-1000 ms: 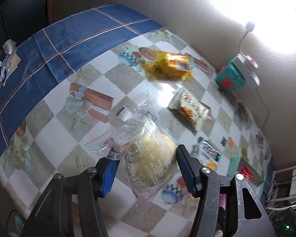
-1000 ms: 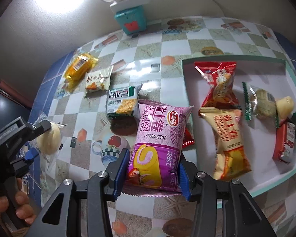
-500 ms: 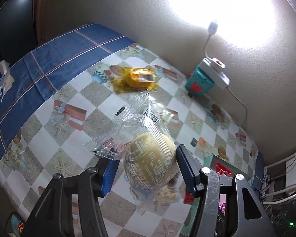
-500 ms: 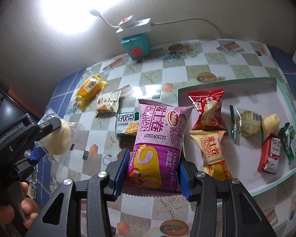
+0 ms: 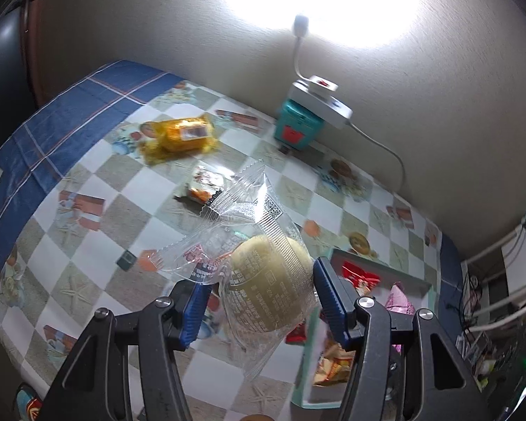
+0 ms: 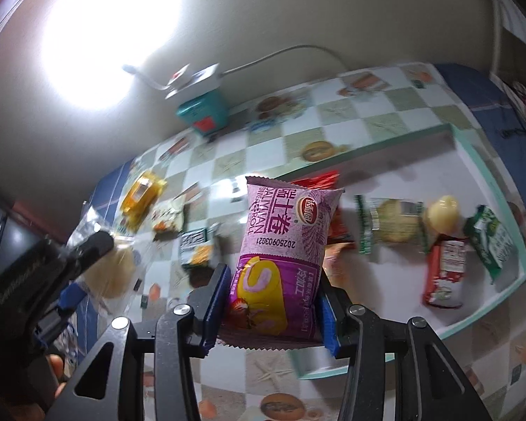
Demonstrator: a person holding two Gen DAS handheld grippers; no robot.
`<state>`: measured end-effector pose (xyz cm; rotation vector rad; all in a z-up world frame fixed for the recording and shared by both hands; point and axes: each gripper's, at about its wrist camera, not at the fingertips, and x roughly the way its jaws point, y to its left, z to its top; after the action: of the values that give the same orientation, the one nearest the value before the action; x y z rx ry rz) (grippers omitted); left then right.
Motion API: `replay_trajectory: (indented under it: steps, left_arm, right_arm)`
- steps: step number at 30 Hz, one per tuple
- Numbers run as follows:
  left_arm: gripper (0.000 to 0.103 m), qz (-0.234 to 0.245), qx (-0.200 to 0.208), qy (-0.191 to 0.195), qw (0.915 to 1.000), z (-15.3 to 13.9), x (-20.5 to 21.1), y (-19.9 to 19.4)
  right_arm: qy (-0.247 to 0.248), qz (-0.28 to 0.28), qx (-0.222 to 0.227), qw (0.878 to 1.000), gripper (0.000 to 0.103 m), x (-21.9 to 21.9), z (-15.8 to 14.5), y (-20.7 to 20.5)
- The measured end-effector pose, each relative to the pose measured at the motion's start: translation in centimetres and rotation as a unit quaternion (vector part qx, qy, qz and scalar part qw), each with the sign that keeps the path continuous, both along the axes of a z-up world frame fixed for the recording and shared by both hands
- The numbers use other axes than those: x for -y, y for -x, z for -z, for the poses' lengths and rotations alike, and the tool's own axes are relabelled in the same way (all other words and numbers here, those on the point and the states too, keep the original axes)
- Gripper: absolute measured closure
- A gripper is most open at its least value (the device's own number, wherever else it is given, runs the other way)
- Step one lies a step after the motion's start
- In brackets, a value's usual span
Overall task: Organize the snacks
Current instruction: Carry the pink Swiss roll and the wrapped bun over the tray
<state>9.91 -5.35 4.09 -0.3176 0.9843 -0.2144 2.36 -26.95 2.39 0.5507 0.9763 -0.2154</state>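
Left tongs (image 5: 259,300) clamp the round yellow bun in clear wrap (image 5: 268,287), right tongs (image 6: 271,301) clamp the purple foil cake-roll packet (image 6: 280,245); the teal-rimmed white tray (image 6: 487,175) lies nearer the right tongs.

two close downward wrist views, right perhaps blurred, sharing the teal box (image 5: 299,129) (image 6: 204,108)

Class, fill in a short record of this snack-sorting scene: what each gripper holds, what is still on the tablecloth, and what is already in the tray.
Left gripper: shut on round pale bun in clear plastic wrapper
Right gripper: shut on purple foil cake-roll packet
Still on checked tablecloth: yellow-orange snack packet, small white-and-orange packet
In white tray with teal rim: red-and-white packet, green packet, clear-wrapped round biscuit
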Motion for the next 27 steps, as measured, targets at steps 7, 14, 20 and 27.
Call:
replay_trajectory:
  steps: [7,14,20,27]
  left_arm:
    - [0.043,0.040,0.004,-0.016,0.9991,-0.1,3.9,1.0]
    - [0.043,0.092,0.007,-0.033,0.9952,0.5,8.4,2.3]
    - [0.043,0.135,0.003,-0.041,0.9899,1.0,12.4,3.1]
    - [0.043,0.185,0.015,-0.042,0.9818,0.9,16.8,3.4]
  right_arm:
    - [-0.023,0.070,-0.002,0.997,0.054,5.5,0.6,1.9]
    - [-0.028,0.139,-0.012,0.990,0.054,10.6,1.4,4.0]
    - [-0.029,0.173,-0.014,0.984,0.054,13.3,1.7,5.1]
    - [-0.020,0.196,-0.002,0.980,0.054,15.3,1.9,5.7]
